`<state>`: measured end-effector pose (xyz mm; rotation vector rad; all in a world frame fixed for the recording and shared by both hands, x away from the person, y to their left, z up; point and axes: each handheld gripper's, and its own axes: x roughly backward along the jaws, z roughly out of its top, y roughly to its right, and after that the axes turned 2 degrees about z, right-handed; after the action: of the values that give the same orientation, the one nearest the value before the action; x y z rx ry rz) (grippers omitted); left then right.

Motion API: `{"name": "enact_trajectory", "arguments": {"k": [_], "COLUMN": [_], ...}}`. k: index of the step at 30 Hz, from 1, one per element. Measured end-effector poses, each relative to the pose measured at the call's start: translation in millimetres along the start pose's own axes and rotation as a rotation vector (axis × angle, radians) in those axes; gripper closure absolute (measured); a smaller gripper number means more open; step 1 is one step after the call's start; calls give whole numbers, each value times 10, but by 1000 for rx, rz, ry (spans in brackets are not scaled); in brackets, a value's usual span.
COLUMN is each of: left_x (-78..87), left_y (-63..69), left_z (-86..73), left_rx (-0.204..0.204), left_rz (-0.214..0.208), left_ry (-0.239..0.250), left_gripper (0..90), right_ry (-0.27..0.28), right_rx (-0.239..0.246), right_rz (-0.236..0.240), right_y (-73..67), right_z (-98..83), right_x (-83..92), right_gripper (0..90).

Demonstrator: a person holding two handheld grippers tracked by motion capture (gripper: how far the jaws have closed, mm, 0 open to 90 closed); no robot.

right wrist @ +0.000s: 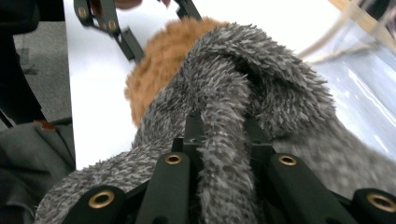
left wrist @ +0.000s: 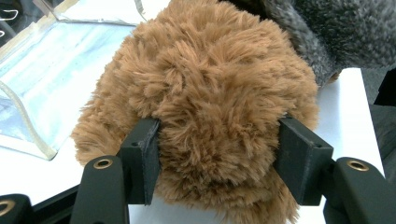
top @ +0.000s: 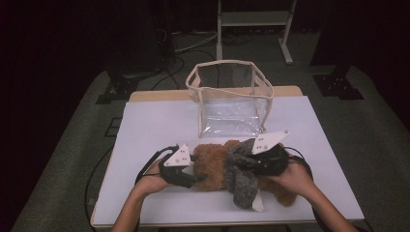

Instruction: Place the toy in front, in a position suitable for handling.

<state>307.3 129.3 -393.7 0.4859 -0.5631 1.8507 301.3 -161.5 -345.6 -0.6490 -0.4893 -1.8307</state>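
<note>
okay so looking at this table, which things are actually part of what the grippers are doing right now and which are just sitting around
In use:
left gripper, clamped on the brown plush toy
right gripper, pinching the grey fuzzy scarf

Just there:
clear plastic bag, standing open behind
white table
metal stand on the floor beyond

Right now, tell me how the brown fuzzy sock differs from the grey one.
The brown sock lies underneath; the grey sock is draped across it. The left gripper squeezes a thick bunch of the brown sock, while the right gripper pinches a thin fold of the grey sock. Both are fluffy and rest on the white table.
</note>
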Motion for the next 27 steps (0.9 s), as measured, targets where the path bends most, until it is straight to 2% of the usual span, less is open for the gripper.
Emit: {"name": "enact_trajectory", "arguments": {"k": [2, 5, 7, 9, 13, 17, 21, 23, 27], "left_x": [-9, -14, -5, -5, -13, -19, -24, -24, -20], "left_y": [17, 33, 31, 34, 40, 35, 32, 28, 27], "left_z": [5, -2, -18, -21, -15, -15, -21, -21, -19], "left_rx": [-13, -34, -27, -26, -29, -28, -25, -24, -31], "left_rz": [0, 11, 8, 5, 3, 0, -2, -2, -2], "left_ry": [-15, -48, -45, -43, -43, -39, -37, -37, -43], "left_gripper": [382, 379, 378, 377, 375, 374, 369, 367, 365], "right_ry": [12, 6, -5, -3, -9, 4, 10, 33, 48], "right_rx": [1, 23, 40, 36, -2, -66, -96, -116, -133], "right_rz": [29, 47, 50, 46, 6, -27, -75, -77, -111], "right_y": [-9, -52, -57, -33, 55, 148, 197, 217, 216], "right_z": [85, 207, 251, 240, 99, -103, -235, -290, -375], "right_x": [-106, -276, -312, -277, -87, 186, 454, 583, 813], "right_gripper": [756, 756, 755, 755, 755, 755, 755, 755, 755]}}
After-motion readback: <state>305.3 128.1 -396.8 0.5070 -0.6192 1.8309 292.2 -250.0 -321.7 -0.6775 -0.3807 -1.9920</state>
